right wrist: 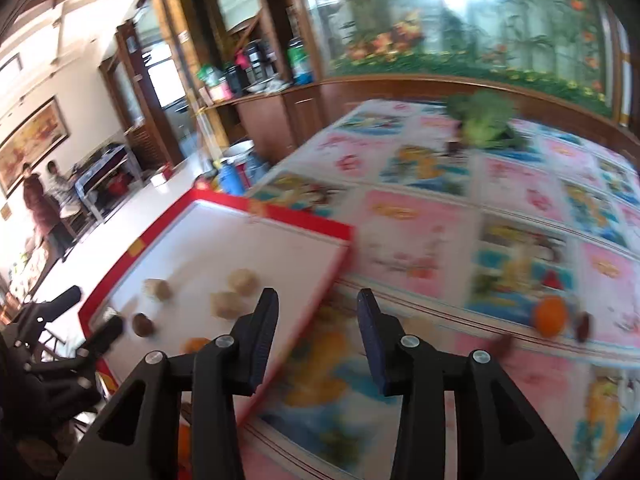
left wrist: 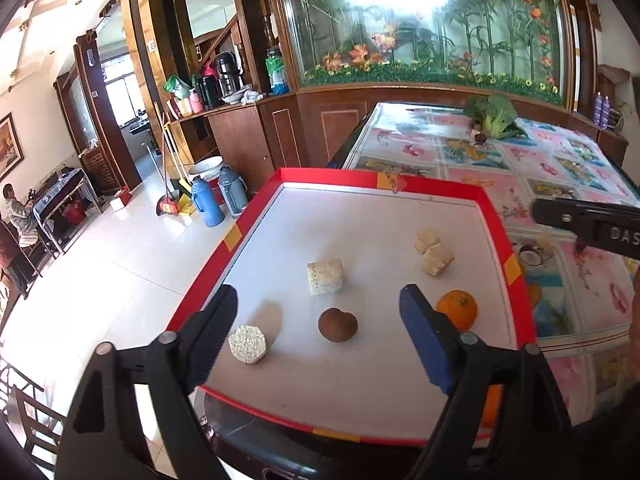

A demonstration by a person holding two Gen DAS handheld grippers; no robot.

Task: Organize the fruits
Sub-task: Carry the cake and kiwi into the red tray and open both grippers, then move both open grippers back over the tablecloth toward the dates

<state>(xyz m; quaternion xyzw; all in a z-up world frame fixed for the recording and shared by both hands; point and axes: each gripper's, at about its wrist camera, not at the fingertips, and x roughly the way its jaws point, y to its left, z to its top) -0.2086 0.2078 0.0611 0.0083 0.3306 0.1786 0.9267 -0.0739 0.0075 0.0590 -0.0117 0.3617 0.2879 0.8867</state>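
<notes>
So the biggest thing here is the table (left wrist: 472, 152) with its flowery pink-and-blue patterned cover, running back toward a wood cabinet. Sitting on the near-left part of it is a shallow tray (left wrist: 256, 216) with a red rim and a plain white floor.

The left gripper (left wrist: 320, 316) hangs over the near edge of that tray, jaws spread wide with nothing between them. The right gripper (right wrist: 318, 316) is over the tray's right rim and the tablecloth, also spread apart and holding nothing; that view is pretty blurry.

At the far end of the table there's a bunch of leafy greens (left wrist: 494, 114).

Inside the tray: an orange (left wrist: 458, 308) near the right rim, just beside the left gripper's blue-padded finger. A brown heart-shaped fruit (left wrist: 338, 324) lies between the left gripper's fingers in the view, sitting on the tray floor. Around it are pale crumbly blocks: a square one (left wrist: 325, 276) in the middle, a hexagonal one (left wrist: 247, 343) at the near left, and two touching each other (left wrist: 434, 252) further back right.

Out on the tablecloth, well right of the tray, there's a second orange (right wrist: 551, 316) with a small dark item (right wrist: 582, 326) just beside it, too blurred to identify.
</notes>
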